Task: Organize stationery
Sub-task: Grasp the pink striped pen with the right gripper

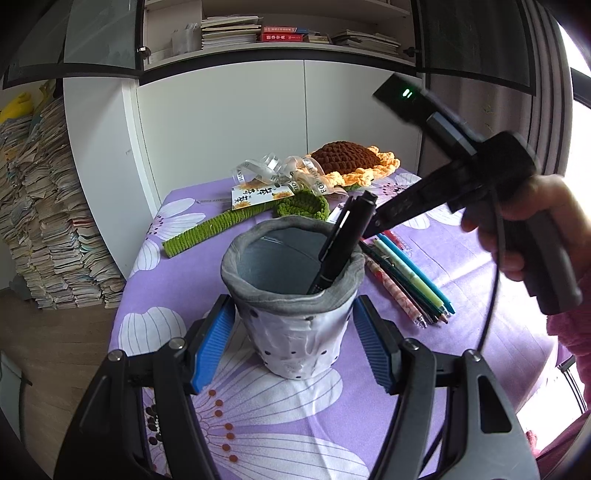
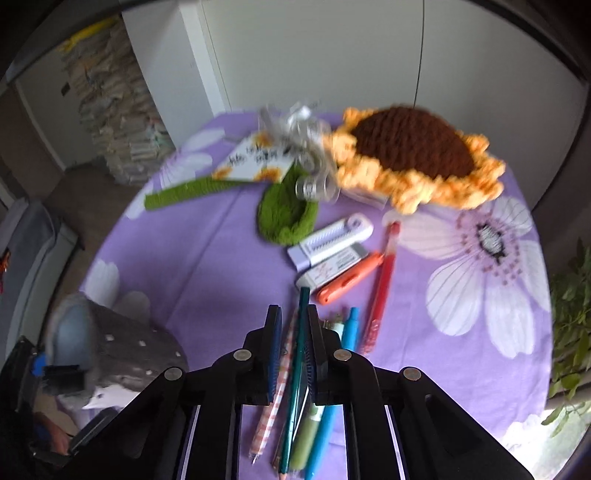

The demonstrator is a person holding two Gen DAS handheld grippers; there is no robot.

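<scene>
grey dotted pen pot [image 1: 295,317], rim folded

Clear ribbon [image 1: 295,177] on the table carries dark capital lettering; only "FOR" reads with any confidence, rest too curled. Sunflower card [image 1: 258,195] beneath it bears large black Chinese characters, not legible enough to transcribe. Red books [image 1: 279,33] on the shelf show small white characters, unreadable. Eraser sleeve [image 2: 332,267] print blurred.
</scene>
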